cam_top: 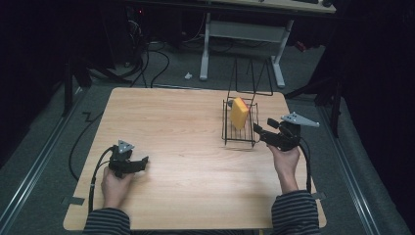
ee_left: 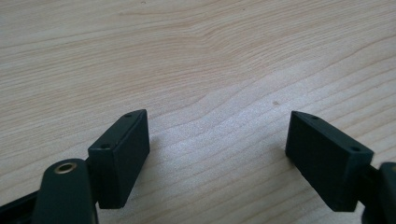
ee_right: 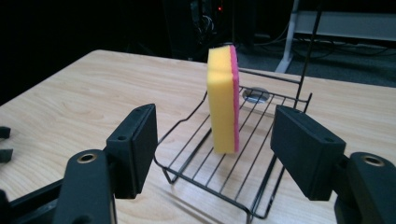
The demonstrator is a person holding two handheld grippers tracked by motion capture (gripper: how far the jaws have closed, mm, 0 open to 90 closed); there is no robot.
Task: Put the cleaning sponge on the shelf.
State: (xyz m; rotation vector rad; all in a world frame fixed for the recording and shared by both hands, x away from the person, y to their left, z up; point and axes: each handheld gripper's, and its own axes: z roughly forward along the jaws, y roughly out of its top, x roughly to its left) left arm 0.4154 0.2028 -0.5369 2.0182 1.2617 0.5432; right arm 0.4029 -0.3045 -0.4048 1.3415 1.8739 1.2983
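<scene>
sponge (ee_right: 223, 100) – upright in wire rack (ee_right: 261, 196) | right claw (ee_right: 215, 154) – open, empty | left claw (ee_left: 217, 156) – open, empty

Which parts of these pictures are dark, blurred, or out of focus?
High view: the table is lit, the room around it dark. Right gripper view: the sponge is sharp, the background black. Left gripper view: the wood grain blurs slightly toward the top.

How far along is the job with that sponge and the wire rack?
The yellow-and-pink sponge already stands on edge in the black wire rack. The right tongs are open, apart from it; the left tongs rest open on the wooden table. Little seems left.
</scene>
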